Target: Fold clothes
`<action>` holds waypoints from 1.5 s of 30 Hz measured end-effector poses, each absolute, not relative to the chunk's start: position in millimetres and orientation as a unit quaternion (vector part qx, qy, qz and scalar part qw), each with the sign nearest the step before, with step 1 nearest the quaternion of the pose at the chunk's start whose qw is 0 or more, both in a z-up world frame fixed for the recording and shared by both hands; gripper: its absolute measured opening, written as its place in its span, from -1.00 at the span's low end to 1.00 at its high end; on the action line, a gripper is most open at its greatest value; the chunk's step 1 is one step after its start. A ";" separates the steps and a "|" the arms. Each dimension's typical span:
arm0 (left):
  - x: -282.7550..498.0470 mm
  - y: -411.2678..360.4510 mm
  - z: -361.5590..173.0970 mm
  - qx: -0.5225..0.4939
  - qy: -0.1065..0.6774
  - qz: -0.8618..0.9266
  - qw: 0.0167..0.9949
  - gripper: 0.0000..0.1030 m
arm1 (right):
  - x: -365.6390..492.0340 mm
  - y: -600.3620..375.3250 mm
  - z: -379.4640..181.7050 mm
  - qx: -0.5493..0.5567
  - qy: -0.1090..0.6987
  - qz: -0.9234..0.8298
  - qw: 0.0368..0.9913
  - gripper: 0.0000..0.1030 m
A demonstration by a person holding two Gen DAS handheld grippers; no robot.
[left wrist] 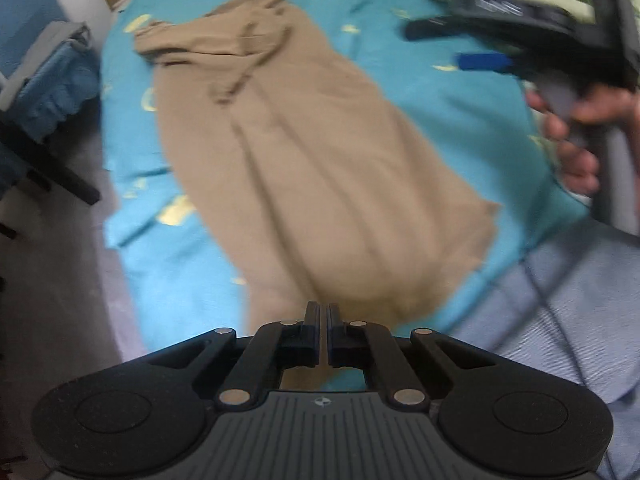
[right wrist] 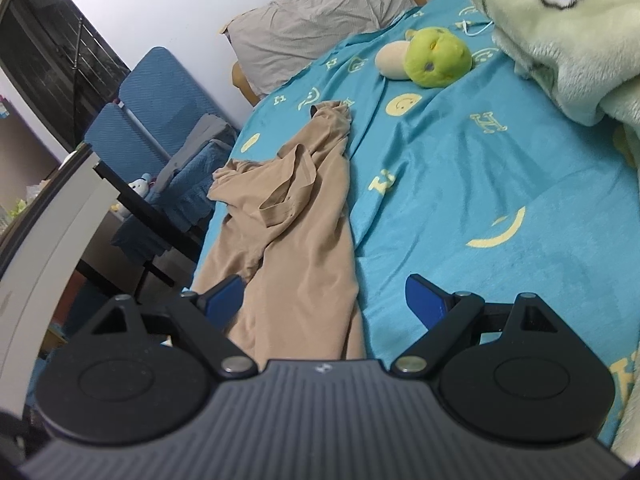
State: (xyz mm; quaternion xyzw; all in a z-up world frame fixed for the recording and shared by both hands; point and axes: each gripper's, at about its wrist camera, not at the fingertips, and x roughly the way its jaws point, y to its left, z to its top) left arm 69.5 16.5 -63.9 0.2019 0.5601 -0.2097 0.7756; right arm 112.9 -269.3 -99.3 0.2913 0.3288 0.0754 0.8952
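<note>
A tan garment [left wrist: 304, 168] lies lengthwise on the teal bedsheet [left wrist: 440, 128], its sleeves bunched at the far end and its hem nearest me. My left gripper [left wrist: 323, 309] is shut just above that near hem, and I see no cloth between its pads. In the right wrist view the tan garment [right wrist: 304, 216] runs up between the two spread blue fingers [right wrist: 424, 300] of my open right gripper [right wrist: 324, 300]. In the left wrist view the right gripper [left wrist: 436, 46] hovers blurred over the bed at the upper right, held by a hand [left wrist: 568, 128].
At the head of the bed are a grey pillow [right wrist: 320, 20] and a green plush toy [right wrist: 436, 56], with a pale green fleece blanket [right wrist: 560, 40] on the right. A blue chair [right wrist: 160, 92] and a desk [right wrist: 48, 216] stand left of the bed. A trouser leg [left wrist: 560, 320] is near right.
</note>
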 end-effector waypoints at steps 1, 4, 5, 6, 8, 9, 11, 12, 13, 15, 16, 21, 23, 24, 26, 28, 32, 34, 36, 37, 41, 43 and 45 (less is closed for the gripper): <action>65.4 15.6 -65.3 0.202 0.559 -0.214 0.775 -0.75 | 112.5 -268.9 -99.6 0.293 0.330 0.078 0.894 0.74; 64.1 20.4 -79.5 0.207 0.555 -0.201 0.780 -0.41 | 111.3 -268.5 -101.0 0.299 0.334 0.085 0.890 0.74; 65.6 25.2 -82.9 0.208 0.556 -0.187 0.782 -0.11 | 110.9 -268.5 -101.4 0.301 0.336 0.086 0.889 0.73; 67.2 28.9 -86.4 0.208 0.554 -0.180 0.785 -0.09 | 110.6 -268.5 -101.9 0.303 0.337 0.086 0.887 0.73; 69.2 37.8 -89.5 0.187 0.558 -0.172 0.790 -0.09 | 111.3 -268.3 -101.9 0.305 0.338 0.086 0.886 0.73; 70.9 40.9 -92.3 0.176 0.561 -0.178 0.789 -0.09 | 112.1 -268.0 -101.7 0.305 0.338 0.087 0.886 0.73; 70.6 39.2 -95.4 0.173 0.562 -0.187 0.787 -0.09 | 112.7 -267.0 -102.3 0.303 0.340 0.090 0.885 0.74; 69.2 36.8 -97.7 0.177 0.562 -0.191 0.785 -0.09 | 112.8 -266.3 -102.7 0.301 0.343 0.091 0.885 0.73; 71.8 32.8 -105.8 0.186 0.566 -0.193 0.780 -0.09 | 112.8 -265.5 -103.3 0.297 0.345 0.092 0.885 0.73; 78.3 24.1 -123.8 0.206 0.575 -0.195 0.768 -0.09 | 112.7 -264.0 -104.3 0.291 0.350 0.092 0.886 0.74; 80.2 18.7 -131.5 0.223 0.579 -0.191 0.760 -0.09 | 112.7 -263.2 -104.8 0.288 0.353 0.092 0.886 0.74; 96.4 12.2 -157.9 0.245 0.604 -0.147 0.744 -0.16 | 112.4 -264.6 -107.4 0.294 0.359 0.090 0.881 0.74; 99.6 15.8 -156.2 0.228 0.608 -0.150 0.746 -0.41 | 112.2 -265.3 -108.4 0.297 0.362 0.088 0.879 0.73; 100.9 17.5 -154.8 0.219 0.609 -0.153 0.747 -0.78 | 112.2 -265.8 -108.7 0.299 0.363 0.088 0.878 0.73; 99.9 19.8 -149.9 0.210 0.603 -0.152 0.754 -0.93 | 112.5 -266.2 -109.2 0.301 0.363 0.089 0.877 0.74; 95.2 23.2 -133.5 0.189 0.583 -0.170 0.772 -0.94 | 112.3 -266.4 -109.2 0.302 0.363 0.091 0.877 0.74; 72.6 24.8 -87.1 0.151 0.518 -0.232 0.809 -0.95 | 111.8 -266.7 -108.9 0.304 0.362 0.093 0.876 0.73; 60.2 21.4 -72.4 0.146 0.494 -0.269 0.814 -0.95 | 112.5 -266.8 -109.4 0.307 0.362 0.092 0.875 0.74; 51.3 12.2 -68.5 0.150 0.483 -0.294 0.811 -0.95 | 113.7 -265.9 -110.4 0.309 0.364 0.092 0.874 0.73; 51.1 8.4 -72.0 0.149 0.487 -0.296 0.808 -0.95 | 114.2 -265.2 -110.9 0.309 0.365 0.093 0.873 0.73; 64.0 1.9 -98.4 0.125 0.521 -0.293 0.792 -0.88 | 115.1 -259.4 -112.2 0.294 0.376 0.101 0.873 0.73; 72.5 3.9 -107.5 0.090 0.545 -0.294 0.780 -0.65 | 113.7 -257.8 -114.1 0.287 0.384 0.104 0.871 0.73; 77.1 13.3 -105.1 0.059 0.539 -0.284 0.791 -0.24 | 111.8 -257.6 -117.6 0.281 0.395 0.106 0.868 0.73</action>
